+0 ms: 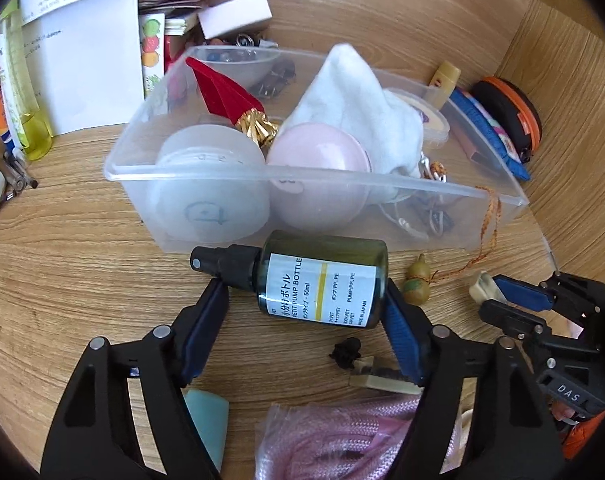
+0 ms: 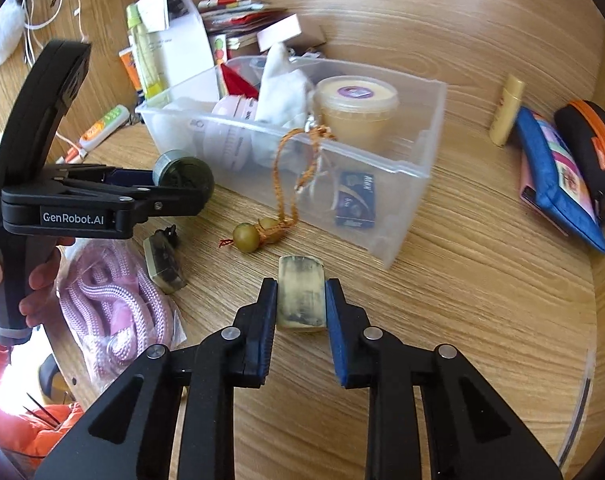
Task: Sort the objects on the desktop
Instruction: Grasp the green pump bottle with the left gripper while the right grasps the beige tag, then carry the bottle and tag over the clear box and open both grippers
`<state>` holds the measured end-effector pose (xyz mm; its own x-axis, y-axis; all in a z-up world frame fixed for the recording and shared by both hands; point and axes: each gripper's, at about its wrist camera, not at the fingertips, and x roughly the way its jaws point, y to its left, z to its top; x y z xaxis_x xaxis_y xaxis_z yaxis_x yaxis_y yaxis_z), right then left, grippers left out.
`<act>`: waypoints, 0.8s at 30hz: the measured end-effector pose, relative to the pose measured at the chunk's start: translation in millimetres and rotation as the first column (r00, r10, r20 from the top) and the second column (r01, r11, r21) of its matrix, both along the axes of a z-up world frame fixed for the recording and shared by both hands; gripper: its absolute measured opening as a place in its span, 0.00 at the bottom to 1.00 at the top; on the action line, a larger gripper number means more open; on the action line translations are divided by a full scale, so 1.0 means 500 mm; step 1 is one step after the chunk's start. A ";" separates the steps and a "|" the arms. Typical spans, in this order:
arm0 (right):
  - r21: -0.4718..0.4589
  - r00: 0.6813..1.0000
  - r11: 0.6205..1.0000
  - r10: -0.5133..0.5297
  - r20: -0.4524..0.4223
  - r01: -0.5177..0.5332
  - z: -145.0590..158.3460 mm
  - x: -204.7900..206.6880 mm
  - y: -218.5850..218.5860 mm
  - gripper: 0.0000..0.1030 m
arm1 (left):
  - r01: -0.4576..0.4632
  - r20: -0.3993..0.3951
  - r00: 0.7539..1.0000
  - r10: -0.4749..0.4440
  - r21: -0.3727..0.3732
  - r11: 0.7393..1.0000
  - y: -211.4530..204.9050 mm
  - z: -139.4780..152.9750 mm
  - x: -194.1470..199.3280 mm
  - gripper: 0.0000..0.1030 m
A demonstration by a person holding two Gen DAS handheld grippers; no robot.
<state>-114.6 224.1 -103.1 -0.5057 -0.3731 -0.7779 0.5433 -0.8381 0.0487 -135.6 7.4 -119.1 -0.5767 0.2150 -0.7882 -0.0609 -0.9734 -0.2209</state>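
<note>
Left gripper [image 1: 306,292] has its blue pads at either end of the green pump bottle [image 1: 322,280], one against the black pump neck, the other against the base, so I read it as clamped on the bottle end to end. That bottle lies crosswise to my fingers, its long axis running left to right, pump to the left. It sits just in front of the clear bin [image 1: 382,190], whose near wall is directly beyond it; whether the bottle is lifted or resting on the desk [image 1: 82,272] I cannot tell. I judge the next move as up and forward over that wall.

Further right, the right gripper [image 2: 301,300] is closed narrowly on a worn cream block [image 2: 301,298], its long axis pointing away along the fingers. The bin lies far and slightly left of it, so the left hand is nearer the bin.

A beaded cord [image 2: 258,234] trails over the bin's near wall onto the desk between both tools. Bin contents are blurred behind frosted plastic; the block's underside is hidden.
</note>
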 end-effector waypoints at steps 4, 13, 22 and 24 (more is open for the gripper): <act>-0.017 1.000 1.000 -0.021 -0.008 0.021 0.014 0.007 0.017 0.21 | -0.010 -0.027 1.000 0.010 0.004 1.000 -0.008 0.015 0.018 0.72; -0.047 0.997 0.998 -0.053 -0.058 0.051 0.057 0.029 0.052 0.21 | -0.028 -0.113 0.993 0.025 -0.024 0.999 -0.017 0.071 0.064 0.72; -0.067 0.989 0.996 -0.067 -0.135 0.058 0.113 0.026 0.054 0.21 | -0.039 -0.182 0.983 0.032 -0.034 0.999 -0.032 0.124 0.084 0.72; -0.074 0.987 0.996 -0.068 -0.148 0.057 0.126 0.023 0.054 0.21 | -0.039 -0.196 0.980 0.030 -0.043 0.998 -0.033 0.135 0.084 0.72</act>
